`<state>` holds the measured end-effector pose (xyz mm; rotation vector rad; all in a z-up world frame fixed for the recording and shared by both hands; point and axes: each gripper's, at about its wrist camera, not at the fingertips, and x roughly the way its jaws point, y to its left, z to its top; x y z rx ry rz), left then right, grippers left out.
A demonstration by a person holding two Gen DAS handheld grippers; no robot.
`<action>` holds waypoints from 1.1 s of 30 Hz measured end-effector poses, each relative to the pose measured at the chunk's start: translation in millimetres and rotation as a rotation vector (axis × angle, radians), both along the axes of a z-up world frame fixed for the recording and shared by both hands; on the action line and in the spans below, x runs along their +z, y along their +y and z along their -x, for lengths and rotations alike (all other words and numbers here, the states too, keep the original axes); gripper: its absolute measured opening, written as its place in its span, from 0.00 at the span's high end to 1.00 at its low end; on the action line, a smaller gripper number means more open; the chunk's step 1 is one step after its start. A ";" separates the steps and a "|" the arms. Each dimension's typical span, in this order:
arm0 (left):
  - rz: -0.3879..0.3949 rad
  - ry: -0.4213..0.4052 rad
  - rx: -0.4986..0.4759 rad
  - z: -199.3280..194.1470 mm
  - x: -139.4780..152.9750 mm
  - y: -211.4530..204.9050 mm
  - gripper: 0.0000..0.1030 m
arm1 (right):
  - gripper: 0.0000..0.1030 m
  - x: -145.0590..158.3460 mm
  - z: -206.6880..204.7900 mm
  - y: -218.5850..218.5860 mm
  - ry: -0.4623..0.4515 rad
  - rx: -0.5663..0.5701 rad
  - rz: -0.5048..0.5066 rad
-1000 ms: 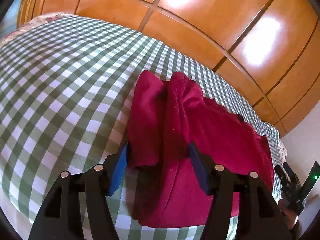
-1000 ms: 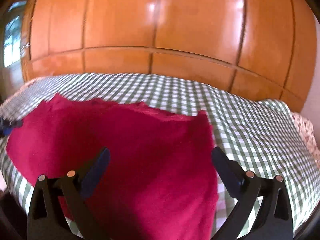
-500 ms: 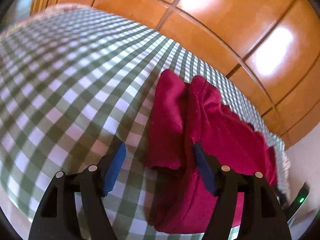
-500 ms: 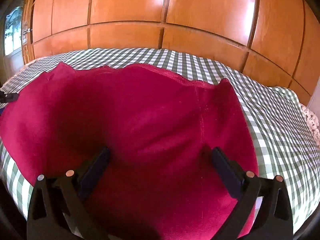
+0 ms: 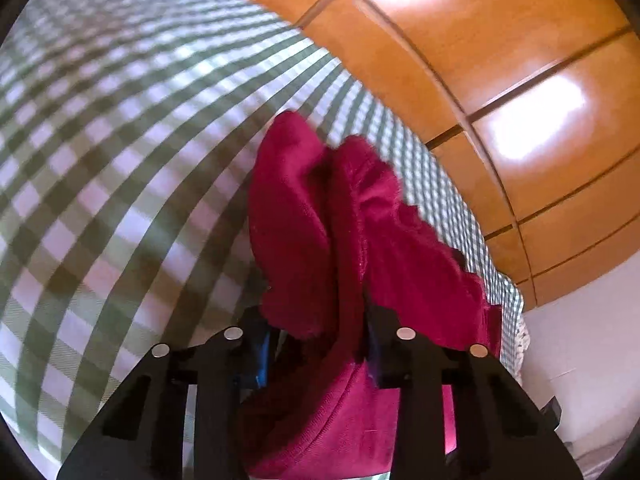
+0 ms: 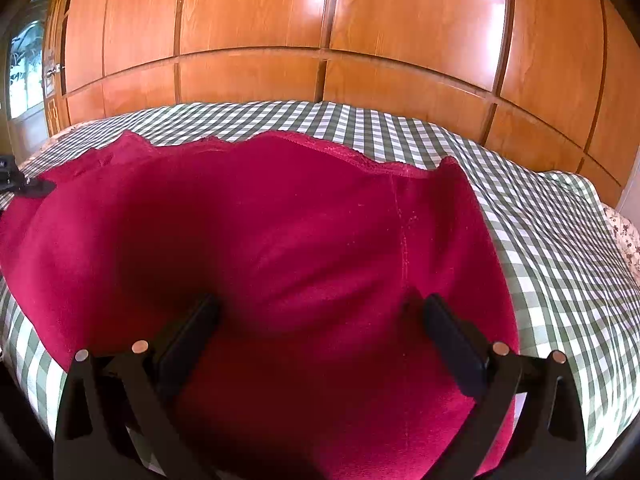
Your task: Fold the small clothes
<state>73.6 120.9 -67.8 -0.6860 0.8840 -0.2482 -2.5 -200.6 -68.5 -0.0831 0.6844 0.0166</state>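
Observation:
A small crimson garment (image 6: 288,248) lies spread on a green-and-white checked bed cover (image 6: 540,216). In the left wrist view its near end (image 5: 304,216) is bunched and lifted. My left gripper (image 5: 316,340) has narrowed around this bunched cloth and appears shut on it. My right gripper (image 6: 316,320) is open, its fingers pressed down on the garment's near part, with cloth bulging between them. The left gripper tip (image 6: 24,186) shows at the garment's far left edge in the right wrist view.
Glossy orange wooden wardrobe doors (image 6: 320,32) stand behind the bed. A floral sheet edge (image 6: 626,236) shows at the right. A window (image 6: 24,68) is at the far left. A white wall (image 5: 580,340) is at the right in the left wrist view.
My left gripper has closed in from wide open onto the bunched end of the garment and lifted it. My right gripper came down onto the garment and stays open.

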 end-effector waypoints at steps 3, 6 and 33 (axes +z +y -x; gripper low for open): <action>-0.025 -0.053 -0.020 1.7 19.8 -6.1 0.69 | 0.02 6.8 1.0 -2.5 0.008 0.013 -0.001; -0.013 -0.099 -0.039 4.0 39.5 -11.2 0.70 | 0.02 19.2 5.3 -9.3 -0.019 0.003 0.002; -0.054 -0.392 -0.398 16.9 146.6 -165.7 0.74 | 0.02 -0.2 44.4 -125.7 0.062 -0.262 -0.031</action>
